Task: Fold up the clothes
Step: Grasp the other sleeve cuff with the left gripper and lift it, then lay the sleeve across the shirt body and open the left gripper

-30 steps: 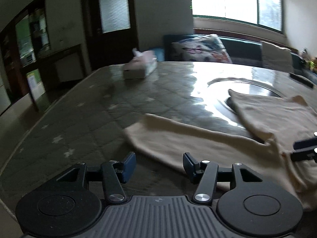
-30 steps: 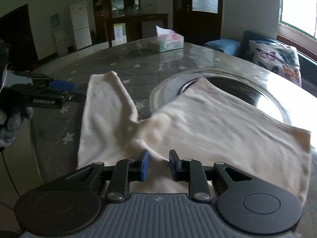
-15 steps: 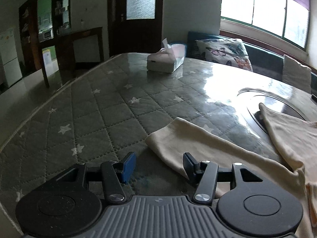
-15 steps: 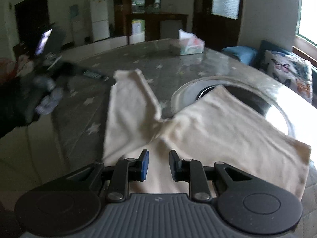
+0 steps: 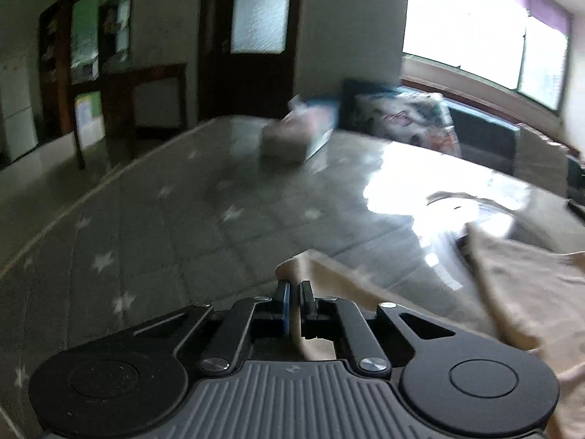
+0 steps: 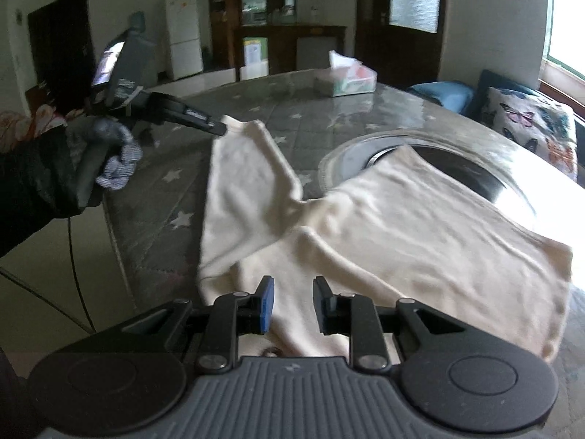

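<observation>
Left hand-held gripper (image 5: 295,294) clamped on the sleeve (image 6: 241,183) tip – ready to fold it over the shirt (image 6: 420,226) spread on the desk (image 5: 175,219) – right hand-held gripper (image 6: 290,301) parted, holding nothing.

My right gripper (image 6: 290,305) has black linkage arms, silver pivot screws, one blue pad and a ribbed grey body between round black discs. At ten o'clock, my left hand (image 6: 109,161) wears a dark sleeve and striped knit glove.
</observation>
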`<state>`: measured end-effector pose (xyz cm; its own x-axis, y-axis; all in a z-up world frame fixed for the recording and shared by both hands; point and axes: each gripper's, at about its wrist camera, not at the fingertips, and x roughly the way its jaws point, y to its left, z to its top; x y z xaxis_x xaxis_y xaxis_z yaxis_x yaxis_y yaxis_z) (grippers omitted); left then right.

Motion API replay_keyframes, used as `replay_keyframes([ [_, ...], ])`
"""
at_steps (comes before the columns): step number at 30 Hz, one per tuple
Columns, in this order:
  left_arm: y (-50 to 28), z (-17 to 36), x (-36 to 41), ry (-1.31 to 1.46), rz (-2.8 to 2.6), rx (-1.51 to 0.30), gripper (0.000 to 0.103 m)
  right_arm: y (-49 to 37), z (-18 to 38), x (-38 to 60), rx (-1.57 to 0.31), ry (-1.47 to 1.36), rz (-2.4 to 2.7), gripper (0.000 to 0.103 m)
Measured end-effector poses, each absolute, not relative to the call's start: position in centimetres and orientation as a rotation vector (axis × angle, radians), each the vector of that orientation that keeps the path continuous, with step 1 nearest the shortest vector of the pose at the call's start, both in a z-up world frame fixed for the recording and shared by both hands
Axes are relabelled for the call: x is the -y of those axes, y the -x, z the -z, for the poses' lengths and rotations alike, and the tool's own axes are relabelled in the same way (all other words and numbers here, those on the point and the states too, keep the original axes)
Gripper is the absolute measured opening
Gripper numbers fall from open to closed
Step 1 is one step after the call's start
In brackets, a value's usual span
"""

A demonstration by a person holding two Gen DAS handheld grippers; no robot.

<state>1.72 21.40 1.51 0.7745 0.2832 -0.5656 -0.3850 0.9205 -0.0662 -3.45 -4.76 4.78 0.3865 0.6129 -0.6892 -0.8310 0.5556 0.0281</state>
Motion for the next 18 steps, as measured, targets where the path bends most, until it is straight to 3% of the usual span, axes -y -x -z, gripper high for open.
replay_keyframes([
  [10, -0.7, -8.6, -10.6, 0.073, -0.101, -0.432, 0.004, 2.0, -5.2, 11.4, -0.686, 0.217, -0.782, 0.023],
  [18, -0.2, -10.6, 0.2, 0.004, 0.224, -0.382, 0.004, 1.2, -5.0, 16.6, -0.676, 0.11, -0.663, 0.023],
])
